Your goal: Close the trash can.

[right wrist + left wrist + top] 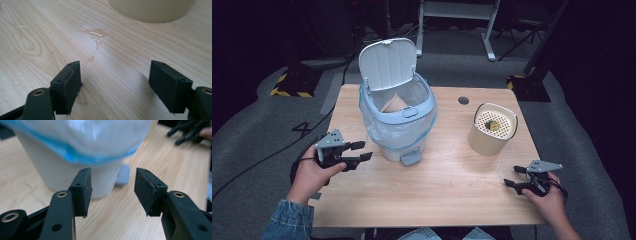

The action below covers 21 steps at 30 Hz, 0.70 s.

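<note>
A white pedal bin (pixel 397 125) stands at the middle left of the table, its lid (pixel 387 62) up and a clear liner with a blue band folded over the rim. Something brown lies inside. My left gripper (pixel 364 150) hovers just left of the bin, jaws open with nothing between them. In the left gripper view the bin's wall (pixel 62 170) and grey pedal (pixel 123 175) lie right ahead of the left gripper (pixel 113 172). My right gripper (pixel 511 176) is open near the table's front right corner. In its own view, the right gripper (pixel 115 65) is over bare wood.
A beige canister (pixel 492 132) with a perforated top and a small object on it stands right of the bin; its base (pixel 150 10) is ahead of the right jaws. The wooden table (pixel 437 190) has a cable hole (pixel 463 100) at the back.
</note>
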### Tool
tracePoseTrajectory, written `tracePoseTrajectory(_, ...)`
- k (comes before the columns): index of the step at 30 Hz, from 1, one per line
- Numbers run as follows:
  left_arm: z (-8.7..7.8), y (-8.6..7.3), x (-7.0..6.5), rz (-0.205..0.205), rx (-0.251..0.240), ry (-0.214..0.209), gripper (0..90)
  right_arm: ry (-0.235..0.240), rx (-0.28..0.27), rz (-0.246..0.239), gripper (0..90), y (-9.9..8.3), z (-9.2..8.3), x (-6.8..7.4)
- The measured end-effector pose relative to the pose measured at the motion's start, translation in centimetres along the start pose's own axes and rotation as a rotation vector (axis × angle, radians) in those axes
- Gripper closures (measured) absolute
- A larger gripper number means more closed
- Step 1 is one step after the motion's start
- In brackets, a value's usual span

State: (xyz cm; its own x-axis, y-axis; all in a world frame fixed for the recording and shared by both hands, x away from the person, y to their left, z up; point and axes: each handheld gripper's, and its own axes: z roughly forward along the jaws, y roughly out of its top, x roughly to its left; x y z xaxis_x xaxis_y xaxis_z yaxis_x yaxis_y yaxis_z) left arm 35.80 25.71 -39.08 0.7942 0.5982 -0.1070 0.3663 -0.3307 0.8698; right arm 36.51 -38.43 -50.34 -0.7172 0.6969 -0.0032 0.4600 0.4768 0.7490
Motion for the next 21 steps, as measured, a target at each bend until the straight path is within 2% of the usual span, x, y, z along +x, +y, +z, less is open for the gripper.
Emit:
tracePoseTrajectory(3, -0.8, 1.2, 0.3, 0.012, -0.038, -0.010, 49.2, 0.002, 0.000, 0.001, 26.2, 0.0, 0.0, 0.0)
tracePoseTrajectory(5, -1.3, 2.1, 0.6, 0.041, -0.052, -0.016, 49.7, 0.002, 0.000, 0.001, 26.2, 0.0, 0.0, 0.0)
tracePoseTrajectory(8, -2.1, 3.4, 1.2, 0.068, -0.081, -0.057, 50.3, 0.002, 0.000, 0.002, 26.2, 0.0, 0.0, 0.0)
tracePoseTrajectory(10, -2.6, 4.3, 1.6, 0.067, -0.092, -0.077, 50.8, 0.002, 0.000, 0.003, 26.2, 0.0, 0.0, 0.0)
tracePoseTrajectory(13, -3.2, 5.6, 2.1, 0.079, -0.105, -0.070, 51.3, 0.001, 0.000, 0.004, 26.3, 0.0, 0.0, 0.0)
tracePoseTrajectory(16, -3.7, 6.9, 2.6, 0.086, -0.111, -0.041, 50.9, -0.001, -0.002, 0.005, 26.3, 0.0, 0.0, 0.0)
tracePoseTrajectory(19, -3.9, 7.9, 2.9, 0.084, -0.122, -0.037, 50.9, -0.002, -0.002, 0.005, 26.3, 0.0, 0.0, 0.0)
tracePoseTrajectory(21, -4.0, 8.6, 3.2, 0.092, -0.129, -0.020, 49.5, -0.002, -0.002, 0.005, 26.4, 0.0, 0.0, 0.0)
